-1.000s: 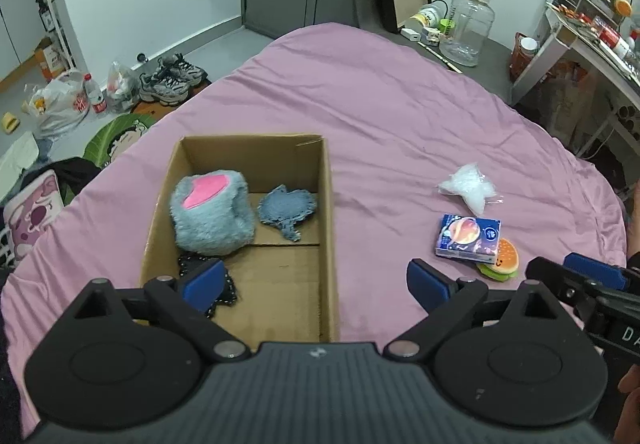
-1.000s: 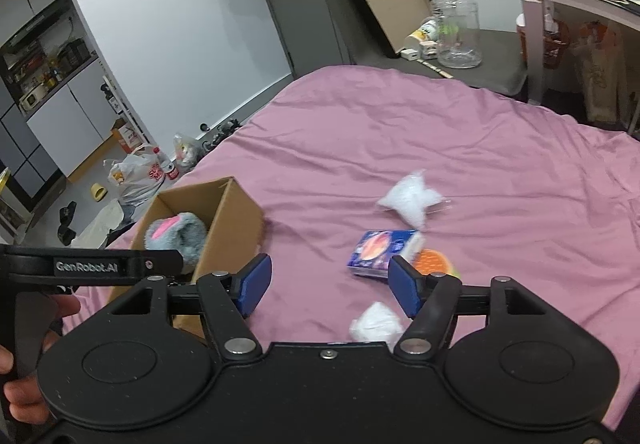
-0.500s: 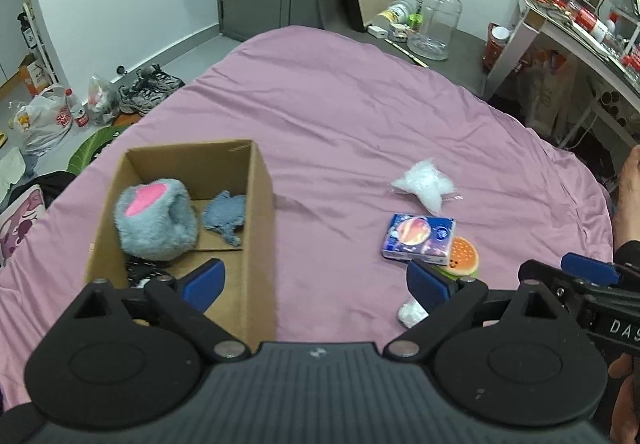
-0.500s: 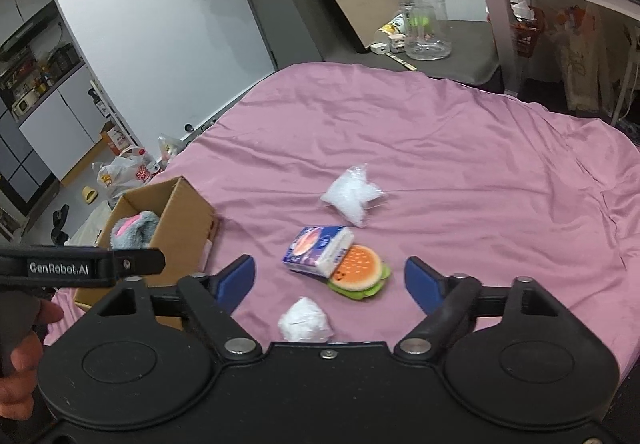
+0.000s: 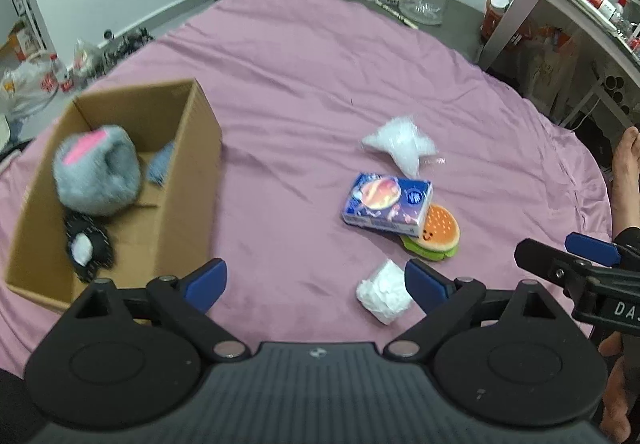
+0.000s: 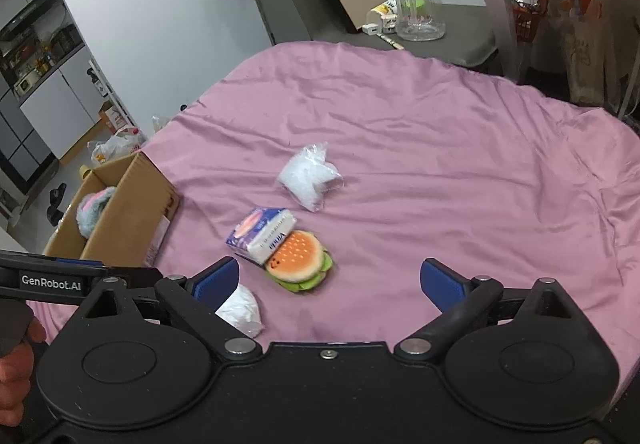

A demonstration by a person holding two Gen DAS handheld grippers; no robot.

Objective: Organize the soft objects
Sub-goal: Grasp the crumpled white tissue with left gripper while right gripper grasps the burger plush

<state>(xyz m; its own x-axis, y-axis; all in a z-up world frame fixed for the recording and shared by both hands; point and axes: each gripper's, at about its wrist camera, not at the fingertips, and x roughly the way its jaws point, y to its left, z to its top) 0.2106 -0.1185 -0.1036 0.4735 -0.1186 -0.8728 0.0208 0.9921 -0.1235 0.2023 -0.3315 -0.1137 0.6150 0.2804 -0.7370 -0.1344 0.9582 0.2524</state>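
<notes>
Pink bed now fills both views; the box has slid leftward. Right hand-held gripper is opening, empty, above the burger. Left hand-held gripper gapes empty, seemingly over a wad.

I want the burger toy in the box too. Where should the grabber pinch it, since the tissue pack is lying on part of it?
Probably pinch the burger toy by its free rounded edge, the side away from the tissue pack, coming down from above. The pack covers its other edge, and the toy lies flat on the pink sheet, so that side is clear. The right gripper, jaws opening and empty, is nearest.
</notes>
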